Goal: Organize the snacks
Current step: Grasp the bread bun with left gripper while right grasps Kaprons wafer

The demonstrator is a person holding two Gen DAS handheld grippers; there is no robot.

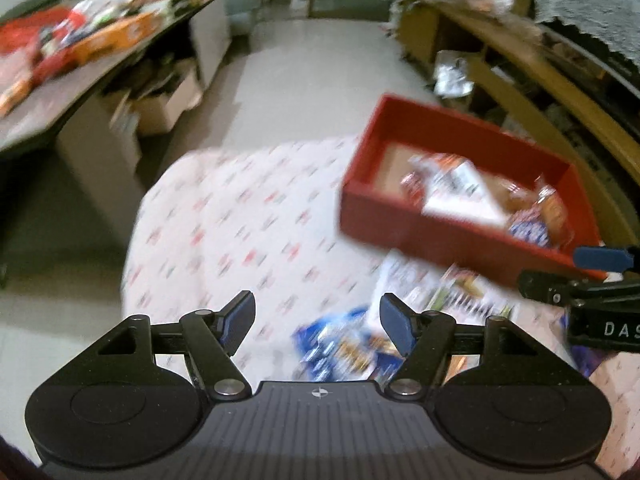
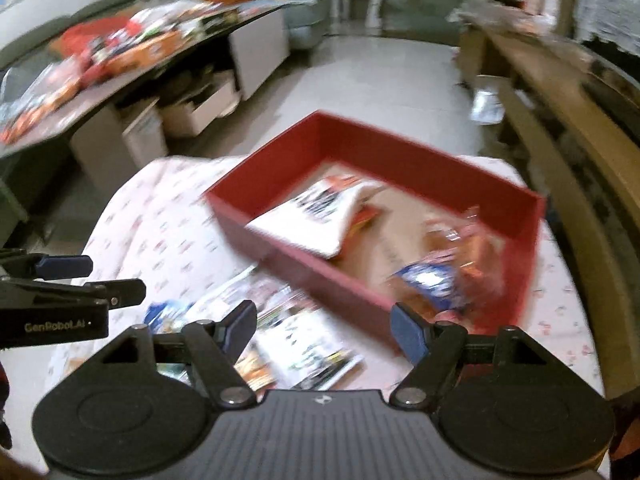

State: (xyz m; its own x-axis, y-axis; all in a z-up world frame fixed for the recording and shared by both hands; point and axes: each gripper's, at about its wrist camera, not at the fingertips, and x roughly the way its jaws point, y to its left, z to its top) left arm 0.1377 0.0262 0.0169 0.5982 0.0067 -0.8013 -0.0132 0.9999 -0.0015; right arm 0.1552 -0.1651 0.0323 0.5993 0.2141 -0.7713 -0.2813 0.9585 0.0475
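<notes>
Left wrist view shows the left tongs [image 1: 318, 320] standing open over the round desk [image 1: 224, 216], which wears a white cloth with small red and grey marks. Nothing is between the two blue pads. A blue snack packet [image 1: 340, 346] lies on the cloth just past the tips. A white printed snack pack [image 1: 432, 292] lies a bit further on, beside the near wall of the red box [image 1: 452, 236]. The red box sits on the far right part of the desk. Inside it lie a white packet [image 1: 460, 196] and a bag of brown snacks with a blue label [image 1: 536, 220]. The right tongs [image 1: 592, 276] poke in from the right edge of this view, near the box corner.

Right wrist view shows the right tongs [image 2: 324, 330] spread wide with nothing held. Below them lie loose snack packs [image 2: 304, 344] on the cloth, next to the red box [image 2: 304, 264]. A white packet [image 2: 316, 220] leans on the near wall inside the box, and an orange and blue snack bag [image 2: 452, 264] lies in the right part of the box. The left tongs [image 2: 76, 276] show at the left edge. A second desk [image 2: 120, 76] further back on the left is covered with more bright snack packs [image 2: 132, 44]. Everything is blurry, so the words on the packs cannot be read.
</notes>
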